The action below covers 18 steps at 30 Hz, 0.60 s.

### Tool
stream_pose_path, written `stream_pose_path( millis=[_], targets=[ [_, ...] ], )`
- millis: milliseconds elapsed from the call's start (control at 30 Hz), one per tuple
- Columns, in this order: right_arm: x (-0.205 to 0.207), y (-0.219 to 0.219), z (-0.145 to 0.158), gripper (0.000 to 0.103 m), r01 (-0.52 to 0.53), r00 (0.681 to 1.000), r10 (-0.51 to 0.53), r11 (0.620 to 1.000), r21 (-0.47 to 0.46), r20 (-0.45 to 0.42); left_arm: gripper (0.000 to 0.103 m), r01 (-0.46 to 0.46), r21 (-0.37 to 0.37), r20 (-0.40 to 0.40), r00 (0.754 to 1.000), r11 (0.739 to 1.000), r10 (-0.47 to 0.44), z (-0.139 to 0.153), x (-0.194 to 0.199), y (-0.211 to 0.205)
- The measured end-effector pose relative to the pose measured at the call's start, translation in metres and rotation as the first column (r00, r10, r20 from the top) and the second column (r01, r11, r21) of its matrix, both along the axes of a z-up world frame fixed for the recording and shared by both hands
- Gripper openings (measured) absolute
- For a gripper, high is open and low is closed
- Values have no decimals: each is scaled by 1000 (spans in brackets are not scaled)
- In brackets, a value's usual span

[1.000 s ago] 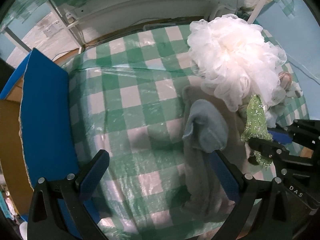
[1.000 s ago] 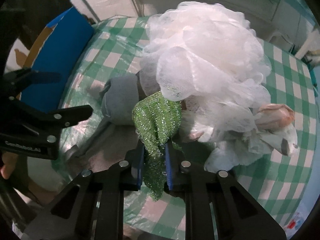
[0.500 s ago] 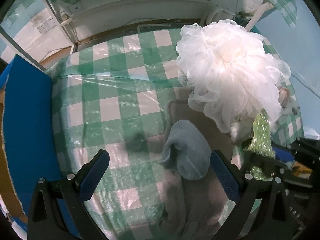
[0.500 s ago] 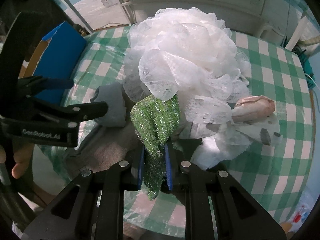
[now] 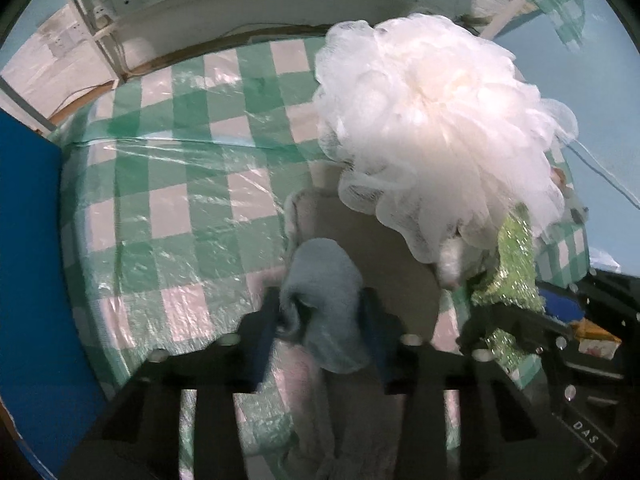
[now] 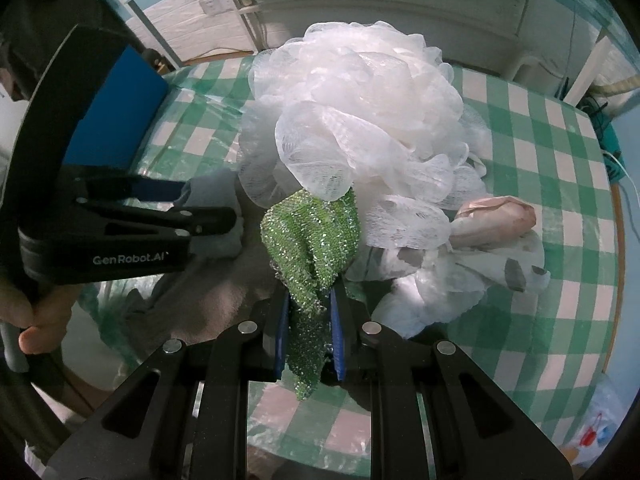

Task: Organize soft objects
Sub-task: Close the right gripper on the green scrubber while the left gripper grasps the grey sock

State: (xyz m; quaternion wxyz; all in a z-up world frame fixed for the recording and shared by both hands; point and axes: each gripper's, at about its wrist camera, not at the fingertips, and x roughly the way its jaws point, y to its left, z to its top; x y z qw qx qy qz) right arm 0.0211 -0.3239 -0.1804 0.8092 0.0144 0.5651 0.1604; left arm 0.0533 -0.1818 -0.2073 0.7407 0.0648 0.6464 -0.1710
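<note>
My left gripper [image 5: 322, 312] is shut on a grey-blue cloth [image 5: 324, 292] that lies on a beige towel [image 5: 384, 248] on the checked table. It also shows in the right wrist view [image 6: 216, 216], left of centre. My right gripper [image 6: 310, 304] is shut on a glittery green scrub cloth [image 6: 316, 236], which also shows in the left wrist view [image 5: 510, 272]. A big white mesh bath pouf [image 6: 360, 120] sits just behind both cloths, also in the left wrist view [image 5: 436, 120].
A blue-sided cardboard box [image 5: 28, 280] stands at the table's left edge. A pink and white plush toy [image 6: 492, 232] lies right of the pouf. The green-checked tablecloth [image 5: 180, 176] is covered in plastic film. A wall with sockets is behind.
My left gripper moved right and closed its fingers on the grey-blue cloth; it was open before. My right gripper keeps hold of the green scrub cloth.
</note>
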Motion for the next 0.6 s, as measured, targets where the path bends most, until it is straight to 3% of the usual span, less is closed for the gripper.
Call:
stream_pose_path(
  millis=[167,600],
  targets=[
    [-1,4,4,16,-11,1000,11,1000,-7,13,26,22,-8,29,999,1000,-21,14,-8,0],
    [-12,17,32,16,-23,996,25,1000,-20,80,25,18,47,147,989,999,-25,55,-25,21]
  ],
)
